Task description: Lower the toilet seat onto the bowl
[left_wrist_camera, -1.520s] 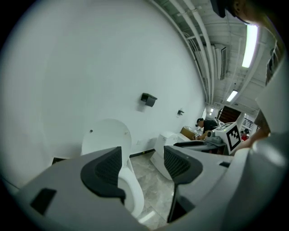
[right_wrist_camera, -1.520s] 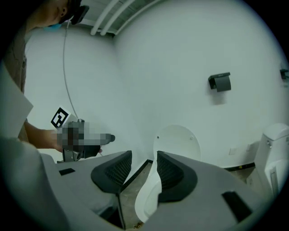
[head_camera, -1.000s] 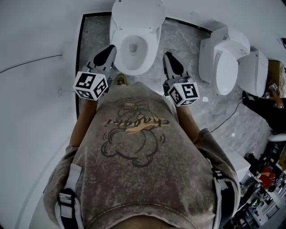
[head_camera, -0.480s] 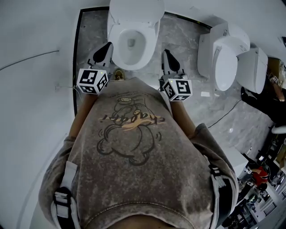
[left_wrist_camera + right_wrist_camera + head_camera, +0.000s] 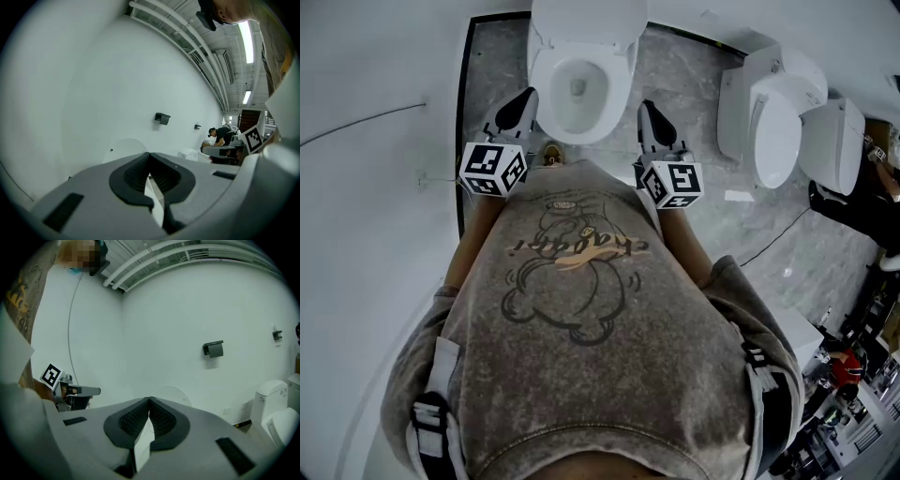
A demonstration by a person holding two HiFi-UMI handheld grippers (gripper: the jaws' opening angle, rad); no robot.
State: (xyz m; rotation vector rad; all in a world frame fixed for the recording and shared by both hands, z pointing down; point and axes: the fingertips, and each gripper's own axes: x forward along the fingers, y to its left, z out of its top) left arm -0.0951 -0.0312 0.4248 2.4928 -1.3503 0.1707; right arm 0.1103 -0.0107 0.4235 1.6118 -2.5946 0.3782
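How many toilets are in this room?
3. One toilet stands straight ahead. A second and a third stand side by side on the right. More may be hidden outside the view.

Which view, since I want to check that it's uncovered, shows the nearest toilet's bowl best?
The head view: the toilet bowl is seen open from above. Both gripper views show only the raised lid beyond their shut jaws, which hide the bowl.
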